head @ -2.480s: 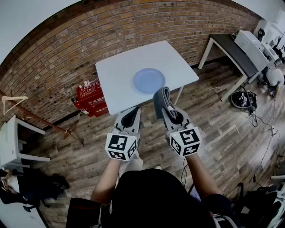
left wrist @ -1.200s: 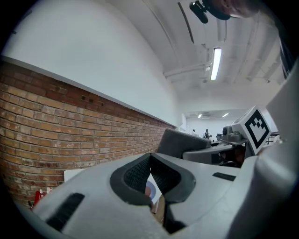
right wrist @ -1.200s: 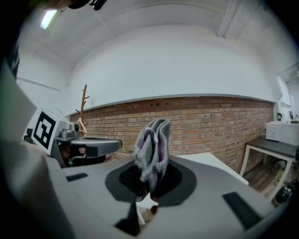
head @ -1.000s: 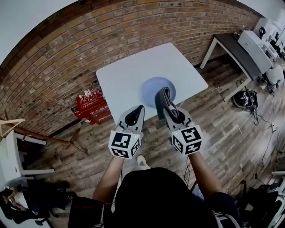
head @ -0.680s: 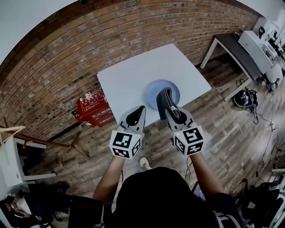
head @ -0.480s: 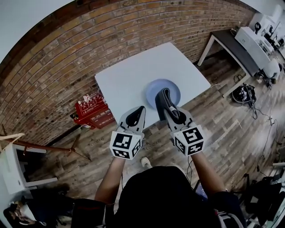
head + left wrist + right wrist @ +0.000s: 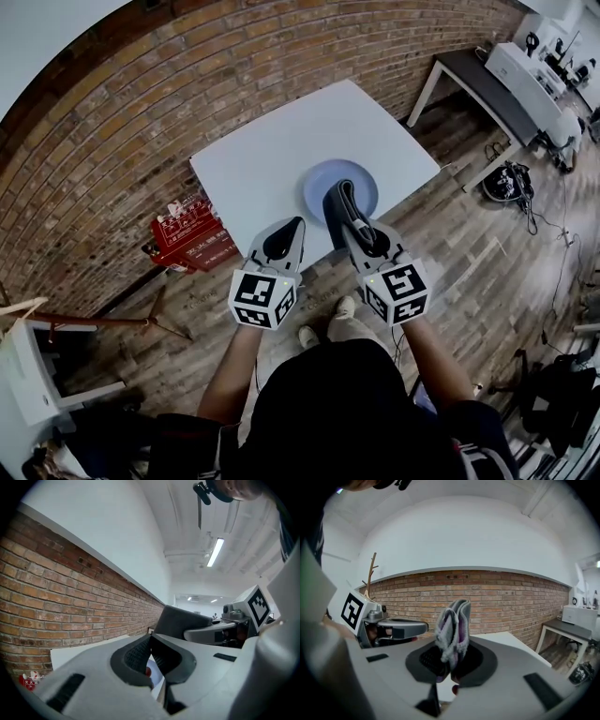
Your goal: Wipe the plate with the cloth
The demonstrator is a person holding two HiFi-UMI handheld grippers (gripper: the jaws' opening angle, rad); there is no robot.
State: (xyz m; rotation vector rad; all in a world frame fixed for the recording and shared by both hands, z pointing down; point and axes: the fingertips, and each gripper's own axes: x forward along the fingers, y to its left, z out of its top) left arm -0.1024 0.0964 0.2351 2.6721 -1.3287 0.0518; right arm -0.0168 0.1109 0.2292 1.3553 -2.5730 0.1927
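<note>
Right gripper (image 7: 354, 223): jaws clamped on folded grey cloth (image 7: 337, 201), held upright | Left gripper (image 7: 285, 232): jaws together, nothing between | Blue plate (image 7: 323, 180): on white table (image 7: 253, 155) (towards its front edge), cloth over plate's near rim, contact indeterminate

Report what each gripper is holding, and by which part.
The right gripper is shut on the folded grey cloth, pinching its lower end; the rest stands up past the jaws. The left gripper is shut and holds nothing.
</note>
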